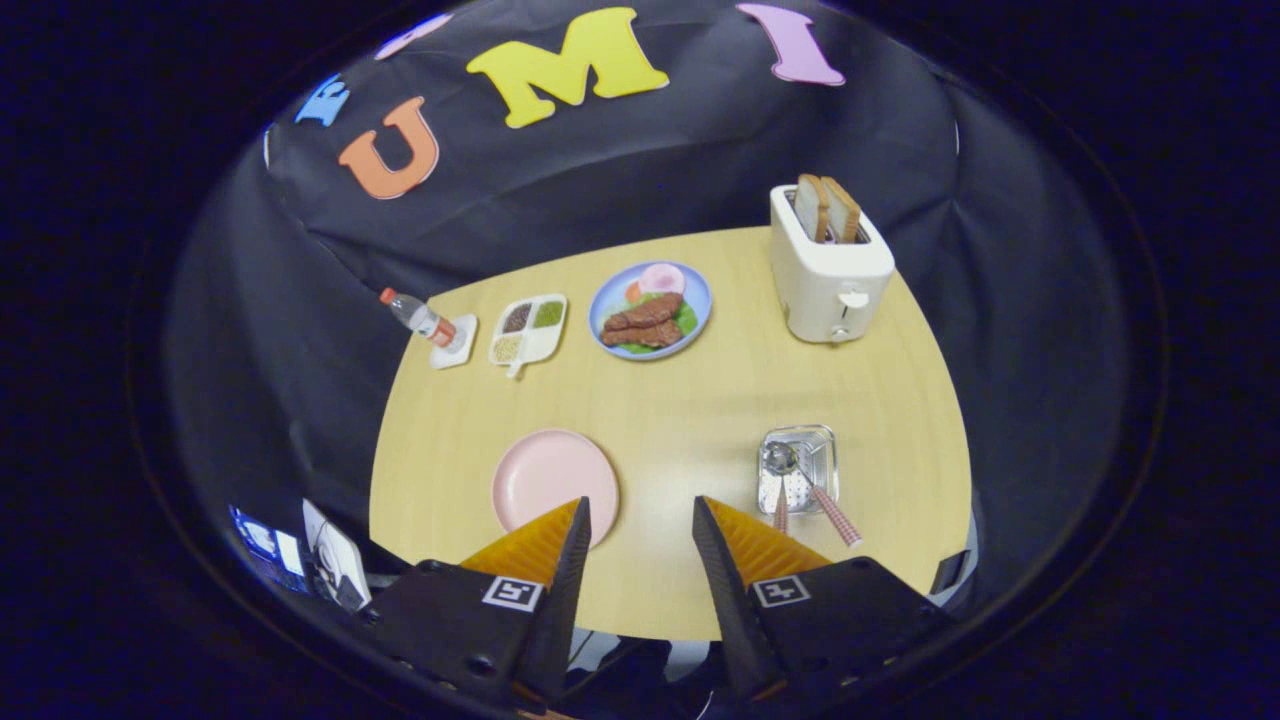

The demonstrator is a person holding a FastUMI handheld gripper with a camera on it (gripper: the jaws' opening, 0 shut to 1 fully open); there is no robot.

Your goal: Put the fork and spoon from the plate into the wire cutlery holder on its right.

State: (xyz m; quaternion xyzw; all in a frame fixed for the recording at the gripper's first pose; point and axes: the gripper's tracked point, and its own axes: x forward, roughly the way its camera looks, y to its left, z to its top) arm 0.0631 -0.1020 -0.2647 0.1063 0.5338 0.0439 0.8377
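Note:
The pink plate (552, 482) lies bare on the wooden table, just ahead of my left finger. To its right stands the wire cutlery holder (798, 466), ahead of my right finger. A spoon (781, 459) with a checked handle (836, 516) and a fork (781, 505) rest in the holder, their handles sticking out toward me. My gripper (640, 520) hovers high over the table's near edge, open, with nothing between its fingers.
At the table's far side stand a white toaster (829, 262) with two bread slices, a blue plate of food (651, 311), a divided white dish (528, 332) and a small bottle (419, 316) on a coaster. The table's (680, 410) middle is bare wood.

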